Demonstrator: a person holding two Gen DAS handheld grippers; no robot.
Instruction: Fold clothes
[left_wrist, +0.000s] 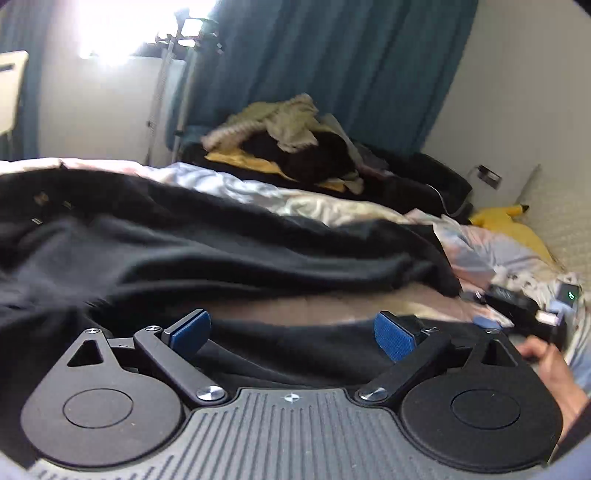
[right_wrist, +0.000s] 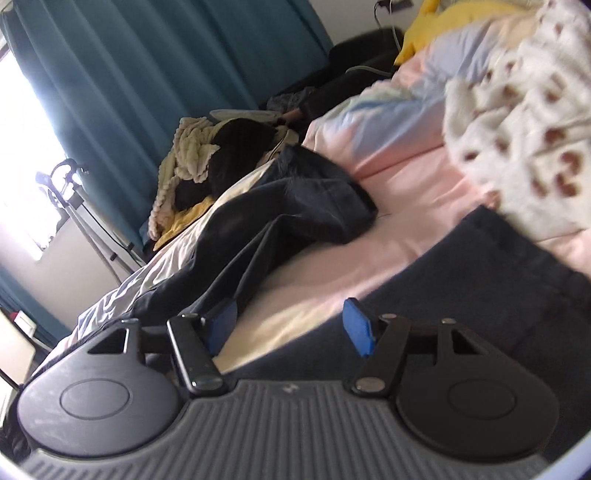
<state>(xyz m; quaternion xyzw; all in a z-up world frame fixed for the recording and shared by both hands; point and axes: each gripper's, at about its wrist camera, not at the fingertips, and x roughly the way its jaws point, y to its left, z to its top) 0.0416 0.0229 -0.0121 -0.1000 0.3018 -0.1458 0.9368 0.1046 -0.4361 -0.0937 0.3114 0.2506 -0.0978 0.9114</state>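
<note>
— How far along is the folding?

— Barely begun, I'd say. The dark, rumpled garment (left_wrist: 207, 243) sprawls unfolded across the pink-sheeted bed (right_wrist: 402, 181).

— And the grippers?

— The left gripper (left_wrist: 291, 334) and right gripper (right_wrist: 291, 328) both gape wide, holding nothing.

Teal curtains (left_wrist: 332, 74) flank a bright window (left_wrist: 110, 29) behind the pink-sheeted bed (right_wrist: 406, 184).

Daylight from the window (left_wrist: 107, 29) blows out to white glare, while fisheye edges bend and the patterned blanket (right_wrist: 517, 129) blurs.
</note>
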